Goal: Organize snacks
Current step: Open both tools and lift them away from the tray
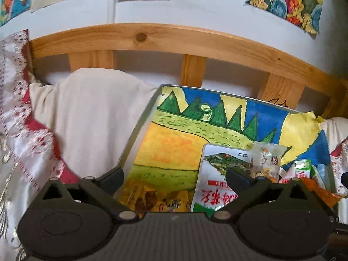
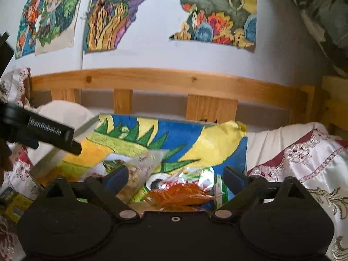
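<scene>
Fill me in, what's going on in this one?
A person holds a gripper in each hand over a metal tray lined with a painted drawing, set on a bed. Snack packets sit in the tray: a white packet with red lettering, a small clear packet and an orange wrapper. The left gripper and the right gripper both stand open, gripping nothing. The packets lie loosely heaped toward one end of the tray, not neatly arranged.
</scene>
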A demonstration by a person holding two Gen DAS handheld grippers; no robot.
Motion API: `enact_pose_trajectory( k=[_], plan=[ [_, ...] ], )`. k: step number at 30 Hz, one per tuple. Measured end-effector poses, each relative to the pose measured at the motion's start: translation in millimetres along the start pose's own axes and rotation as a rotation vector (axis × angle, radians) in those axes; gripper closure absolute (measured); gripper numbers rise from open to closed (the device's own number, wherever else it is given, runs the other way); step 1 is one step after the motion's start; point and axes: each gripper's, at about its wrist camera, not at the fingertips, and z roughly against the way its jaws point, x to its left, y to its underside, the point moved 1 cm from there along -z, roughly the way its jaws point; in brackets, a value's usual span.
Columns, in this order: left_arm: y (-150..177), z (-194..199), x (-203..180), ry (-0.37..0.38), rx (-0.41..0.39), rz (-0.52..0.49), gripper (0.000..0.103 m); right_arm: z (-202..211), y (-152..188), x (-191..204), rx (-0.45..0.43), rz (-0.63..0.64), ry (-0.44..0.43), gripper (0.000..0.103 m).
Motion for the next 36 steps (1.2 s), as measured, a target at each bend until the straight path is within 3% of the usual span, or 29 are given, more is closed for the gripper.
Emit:
enact_pose_trajectory(
  k=[3, 10, 14, 18, 28, 32, 36],
  plan=[
    [7, 20, 8, 0.015, -0.014, 0.004, 0.001, 15, -4, 6, -0.040, -0.005, 0.005, 0.001],
    [27, 68, 35, 0.011, -0.049, 0.003, 0.001, 56, -8, 21, -0.111, -0.022, -0.010, 0.001],
    [42, 93, 55, 0.021, -0.062, 0.060, 0.001, 80, -7, 36, -0.128, -0.004, -0.039, 0.001],
    [59, 112, 72, 0.023, -0.064, 0.103, 0.001, 102, -4, 55, -0.134, 0.027, -0.063, 0.001],
    [96, 157, 100, 0.005, -0.085, 0.098, 0.001, 152, 9, 96, -0.125, 0.094, -0.129, 0.001],
    [111, 169, 110, 0.003, -0.081, 0.146, 0.001, 171, 16, 106, -0.109, 0.087, -0.144, 0.001],
    [122, 183, 116, 0.001, -0.091, 0.122, 0.001, 187, 21, 112, -0.091, 0.061, -0.142, 0.001]
  ],
)
